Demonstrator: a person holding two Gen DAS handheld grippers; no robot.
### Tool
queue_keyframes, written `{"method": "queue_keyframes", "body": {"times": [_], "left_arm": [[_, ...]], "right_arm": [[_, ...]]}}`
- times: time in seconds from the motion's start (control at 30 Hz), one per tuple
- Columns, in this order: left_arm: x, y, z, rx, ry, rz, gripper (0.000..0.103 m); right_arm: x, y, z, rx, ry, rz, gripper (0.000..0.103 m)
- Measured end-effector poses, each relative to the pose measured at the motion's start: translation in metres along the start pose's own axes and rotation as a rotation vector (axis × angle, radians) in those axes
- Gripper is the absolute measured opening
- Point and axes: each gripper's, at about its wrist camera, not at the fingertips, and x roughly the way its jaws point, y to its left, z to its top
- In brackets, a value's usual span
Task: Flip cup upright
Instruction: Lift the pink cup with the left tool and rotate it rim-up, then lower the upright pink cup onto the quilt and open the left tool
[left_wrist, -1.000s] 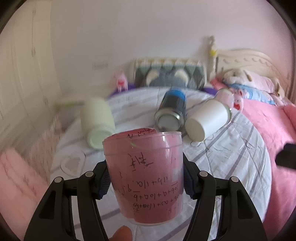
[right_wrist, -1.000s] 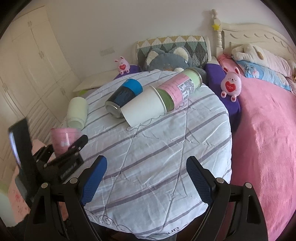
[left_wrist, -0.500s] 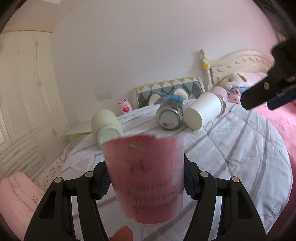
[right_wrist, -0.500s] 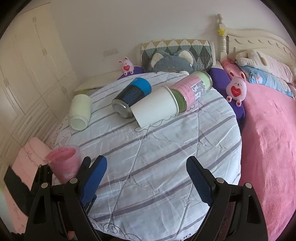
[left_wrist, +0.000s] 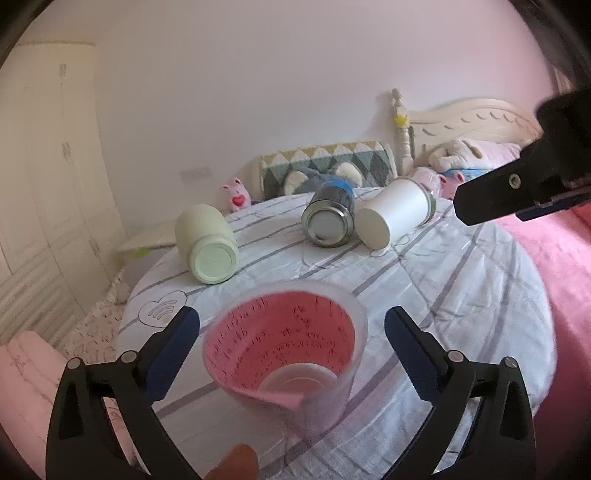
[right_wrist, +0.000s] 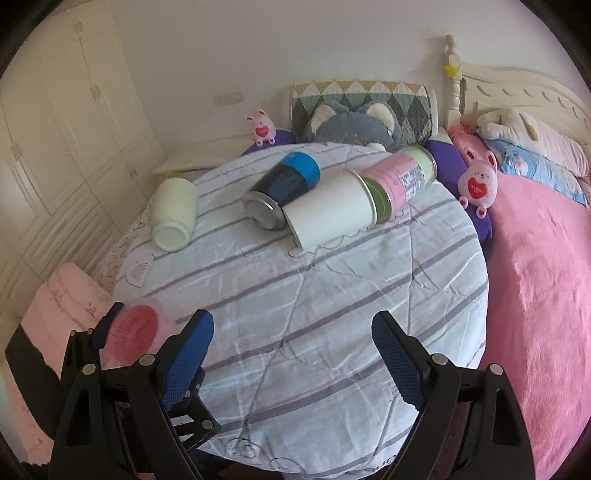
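Observation:
The clear cup lined with pink written paper (left_wrist: 286, 354) stands upright, mouth up, on the round striped table (left_wrist: 461, 295) near its front left edge. My left gripper (left_wrist: 291, 343) is open, with one finger on each side of the cup and a gap to both. The cup also shows in the right wrist view (right_wrist: 135, 330), at the lower left. My right gripper (right_wrist: 293, 354) is open and empty above the table's near edge.
Lying on their sides at the back are a pale green cup (right_wrist: 173, 214), a dark can with a blue lid (right_wrist: 282, 190), a white paper cup (right_wrist: 328, 212) and a pink-labelled can (right_wrist: 400, 182). A pink bed (right_wrist: 535, 258) borders the right. Folded pink cloth (right_wrist: 59, 302) lies left.
The left gripper lowered the cup onto the table and opened, letting it go. The camera now looks down into the cup's mouth. The right gripper stayed open.

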Motion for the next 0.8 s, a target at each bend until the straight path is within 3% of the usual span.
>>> {"method": "queue_keyframes", "body": {"times": [0.2, 0.37, 0.47, 0.63, 0.8], "left_arm": [[-0.017, 0.016, 0.027, -0.032, 0.128, -0.01, 0.103], [-0.052, 0.042, 0.054, -0.094, 0.182, -0.047, 0.103], [-0.065, 0.054, 0.068, -0.092, 0.24, 0.0, 0.103], [-0.096, 0.072, 0.081, -0.083, 0.265, 0.043, 0.103], [-0.12, 0.073, 0.08, -0.076, 0.271, 0.026, 0.103]], "right_arm": [[-0.033, 0.014, 0.002, -0.008, -0.08, -0.008, 0.089], [-0.073, 0.018, 0.001, 0.014, -0.178, -0.023, 0.089], [-0.097, 0.022, -0.003, 0.03, -0.238, -0.034, 0.089], [-0.116, 0.033, -0.014, 0.029, -0.26, -0.058, 0.089], [-0.117, 0.041, -0.029, 0.026, -0.235, -0.063, 0.089]]}}
